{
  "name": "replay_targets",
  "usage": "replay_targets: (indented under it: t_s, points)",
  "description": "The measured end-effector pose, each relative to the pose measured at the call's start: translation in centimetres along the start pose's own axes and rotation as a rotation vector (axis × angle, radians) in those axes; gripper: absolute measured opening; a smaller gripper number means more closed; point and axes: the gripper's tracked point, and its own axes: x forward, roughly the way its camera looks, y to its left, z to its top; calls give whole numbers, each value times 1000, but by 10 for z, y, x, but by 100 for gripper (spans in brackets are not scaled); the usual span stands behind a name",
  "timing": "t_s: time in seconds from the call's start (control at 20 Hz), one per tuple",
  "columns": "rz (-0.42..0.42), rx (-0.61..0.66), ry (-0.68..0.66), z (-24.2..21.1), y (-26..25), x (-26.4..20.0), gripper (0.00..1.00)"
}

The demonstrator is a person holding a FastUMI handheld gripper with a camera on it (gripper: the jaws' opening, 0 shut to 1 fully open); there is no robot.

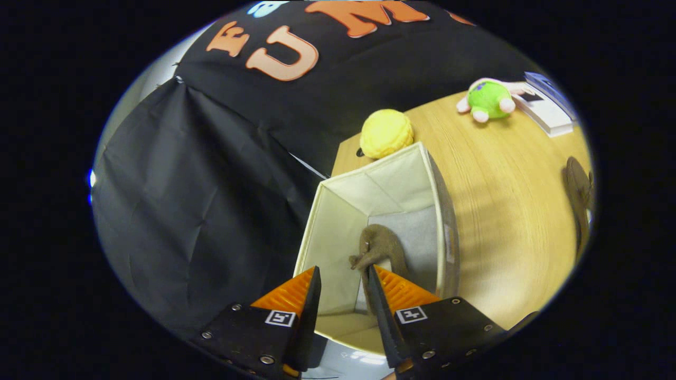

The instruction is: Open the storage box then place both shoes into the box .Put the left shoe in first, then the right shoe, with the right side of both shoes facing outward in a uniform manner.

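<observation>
No brand or readable writing shows on any object; each finger mount of the gripper carries only a small square black-and-white marker, and the white box-like item at the upper right of the frame has dark patches too small to read.

The storage box, a cream fabric cube with a grey floor, sits open at the lower centre of the frame, on the near left corner of the wooden table. Inside it lies one brown shoe, resting on the grey floor toward the box's right wall, its upper part slumped toward the fingers. The second brown shoe lies on the tabletop at the right edge of the frame, well apart from the box.

The gripper's jaws stand apart, above the near rim of the box, with a clear gap between them and nothing clamped; the shoe in the box shows just ahead of the right finger, and contact cannot be told.

Beyond the box, just past its far corner, sits a yellow plush ball. Farther right, in the upper right of the frame, a green plush toy with pink limbs lies beside the white item.
</observation>
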Motion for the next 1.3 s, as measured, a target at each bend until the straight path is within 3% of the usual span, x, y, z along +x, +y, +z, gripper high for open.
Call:
replay_targets:
  t_s: [0.05,0.1,0.2,0.4,0.65,1.05,1.3]
  points:
    - [-9,-54,-33,7,-6,-15,58]
    - [-27,-109,-78,16,-15,-30,70]
    - [-53,-190,-153,27,-25,-54,85]
    - [-68,-268,-222,36,-44,-99,94]
    - [-126,-324,-277,41,-96,-134,96]
    - [-303,-325,-351,53,-190,-181,96]
    - [-368,-334,-343,51,-235,-195,96]
